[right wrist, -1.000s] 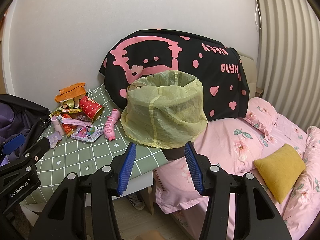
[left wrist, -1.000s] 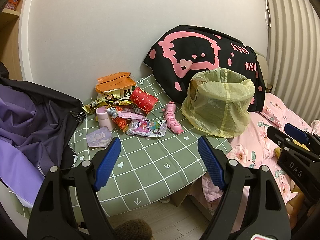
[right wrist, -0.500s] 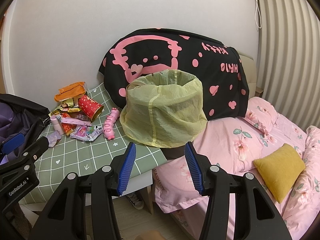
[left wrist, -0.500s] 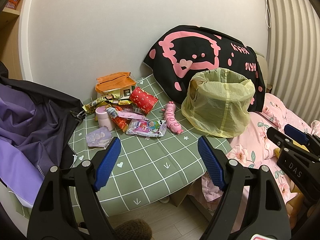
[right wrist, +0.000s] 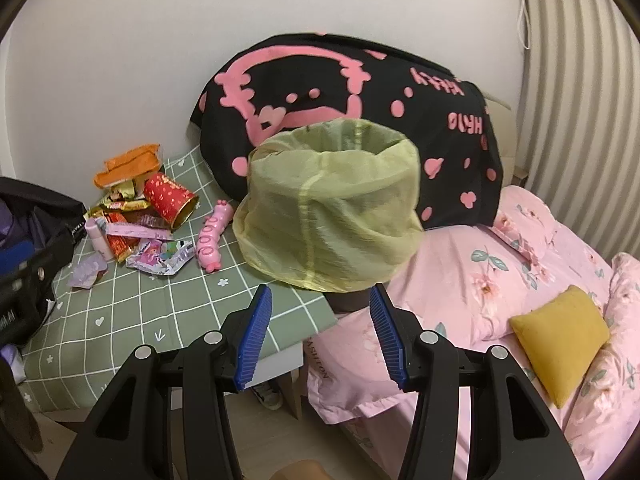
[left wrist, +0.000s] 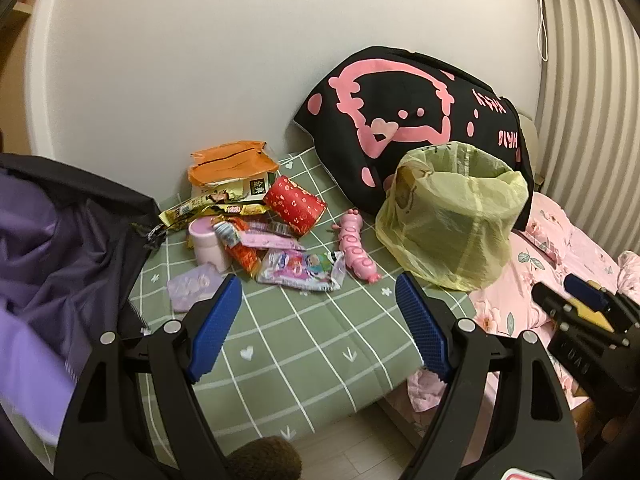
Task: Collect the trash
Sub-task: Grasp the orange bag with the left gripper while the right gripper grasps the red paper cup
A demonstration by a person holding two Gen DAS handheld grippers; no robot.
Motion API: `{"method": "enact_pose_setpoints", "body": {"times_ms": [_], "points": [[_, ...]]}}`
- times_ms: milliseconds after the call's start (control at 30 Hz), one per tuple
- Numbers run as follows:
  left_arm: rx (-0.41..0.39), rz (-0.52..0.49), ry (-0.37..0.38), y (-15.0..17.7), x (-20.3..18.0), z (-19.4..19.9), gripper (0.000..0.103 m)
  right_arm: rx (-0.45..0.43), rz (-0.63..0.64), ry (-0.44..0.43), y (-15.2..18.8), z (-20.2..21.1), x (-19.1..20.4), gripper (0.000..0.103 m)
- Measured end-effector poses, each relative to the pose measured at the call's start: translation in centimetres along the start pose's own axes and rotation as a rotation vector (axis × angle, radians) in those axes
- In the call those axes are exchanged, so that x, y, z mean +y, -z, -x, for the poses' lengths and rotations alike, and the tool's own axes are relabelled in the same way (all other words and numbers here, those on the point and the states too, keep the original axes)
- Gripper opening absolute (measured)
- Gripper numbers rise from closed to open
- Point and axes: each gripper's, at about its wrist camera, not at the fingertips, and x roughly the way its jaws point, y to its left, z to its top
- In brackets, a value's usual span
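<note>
Closer now, both cameras have eased toward the trash pile (left wrist: 256, 232), which lies at 10 o'clock on my green checked bench (left wrist: 304, 328). At 2 o'clock stands the yellow-lined bin (left wrist: 452, 224). I hold my left gripper (left wrist: 318, 328) wide and empty, my right gripper (right wrist: 320, 332) narrower, also empty.

The left tongs (left wrist: 318, 326) have matte black plastic arms with triangular cut-outs, a round silver screw head at each joint, and ribbed royal-blue pads (left wrist: 214, 330) on the inner faces of the fingers. The right tongs (right wrist: 320, 334) are built alike: black arms, silver screws, ridged blue pads (right wrist: 387, 340). White lettering marks the black housing seen beside each pair.
</note>
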Motion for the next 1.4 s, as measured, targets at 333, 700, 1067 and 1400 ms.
{"method": "enact_pose_setpoints", "body": {"times_ms": [333,700,1067,1400], "points": [[0.037,-0.013,0.034,-3.6,4.3,-7.4,0.075,0.064,0.055,-0.001,-2.4,-6.7,5.4,0.048],[0.103,0.136,-0.072,-5.2,15.5,-15.1,0.075,0.089,0.136,-0.086,-6.3,-15.1,12.9,0.048],[0.158,0.275,-0.178,-5.8,23.6,-18.7,0.075,0.106,0.263,-0.257,-11.1,-20.8,20.6,0.048],[0.188,0.23,-0.197,-7.2,24.7,-18.6,0.075,0.143,0.513,-0.402,-13.2,-24.6,25.6,0.048]]}}
